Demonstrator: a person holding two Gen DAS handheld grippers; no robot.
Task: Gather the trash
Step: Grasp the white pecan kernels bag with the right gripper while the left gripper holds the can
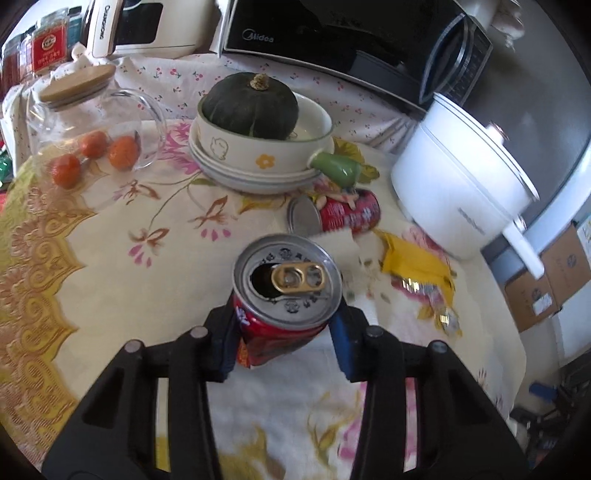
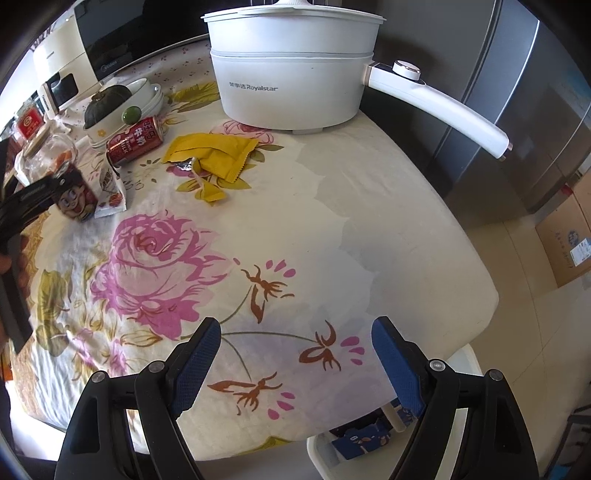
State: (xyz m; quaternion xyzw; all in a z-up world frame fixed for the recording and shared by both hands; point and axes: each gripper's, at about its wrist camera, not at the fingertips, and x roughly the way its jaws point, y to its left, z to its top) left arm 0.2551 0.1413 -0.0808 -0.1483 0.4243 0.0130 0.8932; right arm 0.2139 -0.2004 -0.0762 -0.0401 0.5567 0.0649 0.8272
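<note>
My left gripper [image 1: 284,332] is shut on a dented red drink can [image 1: 284,295] with an open pull-tab top, held upright above the table; it shows in the right wrist view [image 2: 75,197] at the far left. A second red can [image 1: 347,214] [image 2: 135,142] lies on its side near the bowl. A white crumpled carton [image 1: 343,243] [image 2: 110,192] and a yellow wrapper [image 1: 417,266] [image 2: 210,155] lie beside it. My right gripper [image 2: 295,354] is open and empty over the table's near edge.
A white electric pot [image 2: 291,88] [image 1: 454,188] stands at the back. A bowl with a green squash [image 1: 251,122] sits on stacked plates. A glass jar [image 1: 92,122] with oranges, a microwave [image 1: 351,33] and a white bin [image 2: 369,443] below the table edge are also here.
</note>
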